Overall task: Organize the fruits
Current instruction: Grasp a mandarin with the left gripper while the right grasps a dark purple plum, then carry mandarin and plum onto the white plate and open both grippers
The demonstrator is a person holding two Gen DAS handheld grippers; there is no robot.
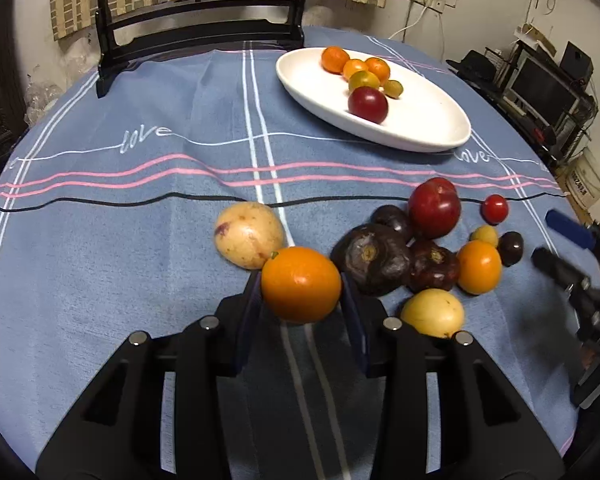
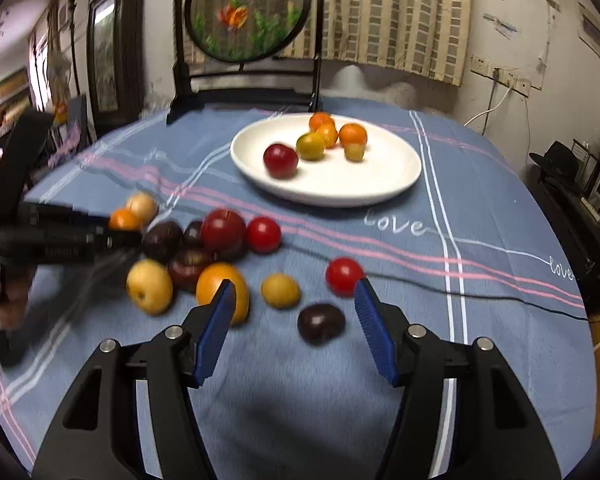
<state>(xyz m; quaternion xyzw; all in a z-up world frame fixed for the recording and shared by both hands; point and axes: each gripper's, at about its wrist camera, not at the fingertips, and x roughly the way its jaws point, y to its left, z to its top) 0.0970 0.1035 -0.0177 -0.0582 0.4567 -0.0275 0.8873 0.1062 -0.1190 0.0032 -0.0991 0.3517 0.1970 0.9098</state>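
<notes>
The left gripper (image 1: 301, 292) has its fingers closed on an orange fruit (image 1: 301, 284), one dark pad pressed to each side. No earlier picture shows how they arrived there. A pale speckled fruit (image 1: 249, 234) touches the orange at its 10 o'clock. At its 2 o'clock sits a large dark purple fruit (image 1: 373, 258), just beside the right-hand pad. Beyond that lies the loose cluster: a yellow fruit (image 1: 433, 312), a smaller orange fruit (image 1: 479, 266), a big red fruit (image 1: 434, 207), all close together on the tabletop (image 1: 140, 240).

The right gripper (image 2: 295, 300) holds its blue ribbed fingers (image 2: 370, 312) apart with nothing pressed between them. In the gap lie a small yellow fruit (image 2: 280, 290) and a dark plum (image 2: 321, 322), neither touched. A small red fruit (image 2: 343, 276) sits just beside the right-hand fingertip at 12 o'clock.

The white oval plate (image 1: 420, 136) stands well apart from the cluster, at 1 o'clock in the left wrist view. It carries six fruits bunched at its far end; its near half is bare. Open cloth lies between cluster and plate, and a wide bare area spreads at 9 o'clock of the left gripper.

The left wrist view shows the right gripper at its 3 o'clock edge, near the tabletop rim. The right wrist view shows the left gripper at 9 o'clock, blurred, with a hand (image 2: 8, 292) on its grip. Only the right wrist view shows the whole round embroidered screen (image 2: 247, 12) on its stand at the far tabletop edge.
</notes>
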